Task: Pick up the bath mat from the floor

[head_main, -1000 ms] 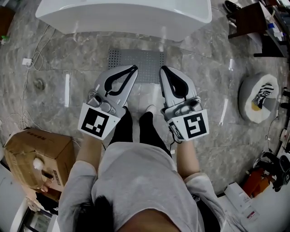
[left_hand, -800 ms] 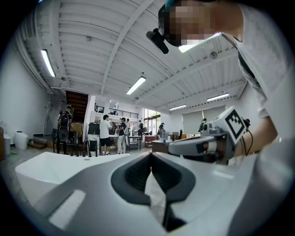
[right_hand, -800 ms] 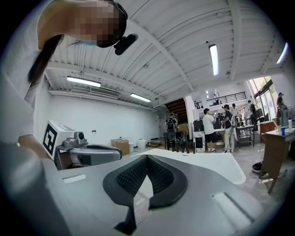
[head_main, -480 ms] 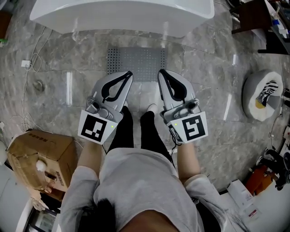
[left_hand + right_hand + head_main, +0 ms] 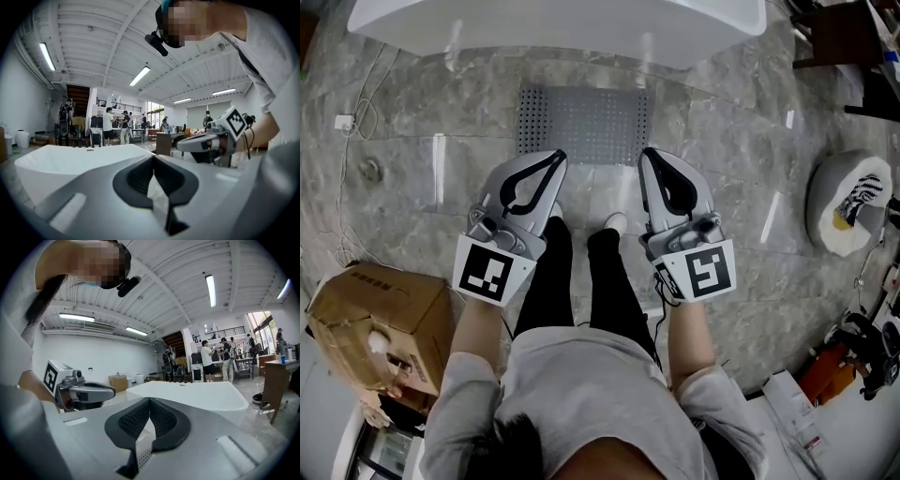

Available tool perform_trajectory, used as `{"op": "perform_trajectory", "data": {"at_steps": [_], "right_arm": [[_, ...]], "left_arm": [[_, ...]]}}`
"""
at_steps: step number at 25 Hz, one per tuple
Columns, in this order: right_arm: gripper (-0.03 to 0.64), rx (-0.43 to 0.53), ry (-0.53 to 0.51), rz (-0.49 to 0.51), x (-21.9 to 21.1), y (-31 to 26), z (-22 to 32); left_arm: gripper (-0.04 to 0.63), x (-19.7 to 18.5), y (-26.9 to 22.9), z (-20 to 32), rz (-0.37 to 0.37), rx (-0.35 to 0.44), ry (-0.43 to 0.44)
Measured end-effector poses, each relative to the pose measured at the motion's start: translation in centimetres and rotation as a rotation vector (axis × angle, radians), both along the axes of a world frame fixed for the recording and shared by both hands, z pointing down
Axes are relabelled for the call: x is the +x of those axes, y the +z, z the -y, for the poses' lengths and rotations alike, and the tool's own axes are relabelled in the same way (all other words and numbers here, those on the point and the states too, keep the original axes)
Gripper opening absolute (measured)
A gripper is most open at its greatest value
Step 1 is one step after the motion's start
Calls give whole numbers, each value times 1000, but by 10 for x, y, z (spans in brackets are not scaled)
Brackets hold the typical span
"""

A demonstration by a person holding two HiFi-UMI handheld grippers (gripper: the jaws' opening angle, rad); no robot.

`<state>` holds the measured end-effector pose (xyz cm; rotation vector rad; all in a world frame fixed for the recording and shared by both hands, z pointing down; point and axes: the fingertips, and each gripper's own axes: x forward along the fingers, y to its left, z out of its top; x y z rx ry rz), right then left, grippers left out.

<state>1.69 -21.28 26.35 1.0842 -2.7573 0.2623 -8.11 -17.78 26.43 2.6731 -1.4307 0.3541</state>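
Since the head view of a second ago, both tools have drawn back from the bathtub (image 5: 553,28) toward the person's body, and their closed state is unchanged. The left gripper (image 5: 555,155) has its jaws together, tips meeting, with nothing clamped between them; its own view confirms this. The right gripper (image 5: 649,152) is likewise closed and empty. Both are held side by side above the floor, tips pointing toward the bathtub, the marker cubes on the side away from it. Earlier the tips overlapped the edge of the bath mat (image 5: 581,125) that lies farther from the bathtub; now that edge is uncovered and the whole mat is visible. The mat, grey and perforated, lies flat on the marbled floor (image 5: 741,141) just short of the bathtub's side, between the bathtub and the gripper tips. Neither gripper touches it: the left tip stands over the floor just off one corner of the mat's far edge, the right tip just off the other. The person's legs (image 5: 572,281), in black, stand behind the grippers, farther again from the bathtub. A cardboard box (image 5: 375,309) sits well away from the bathtub, beyond the left gripper's side.
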Motion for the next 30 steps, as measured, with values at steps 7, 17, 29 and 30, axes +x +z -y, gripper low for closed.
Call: {"op": "perform_trajectory", "data": {"at_steps": [7, 17, 29, 30], "right_arm": [[5, -29, 24, -2, 4, 68, 8], [8, -31, 52, -22, 20, 186, 2], [14, 27, 69, -51, 36, 343, 2], [15, 31, 70, -51, 37, 359, 3]], "left_arm": [[2, -7, 68, 6, 26, -12, 4], [2, -6, 185, -3, 45, -18, 16], [2, -14, 338, -6, 40, 29, -5], [2, -15, 353, -5, 47, 37, -5]]}}
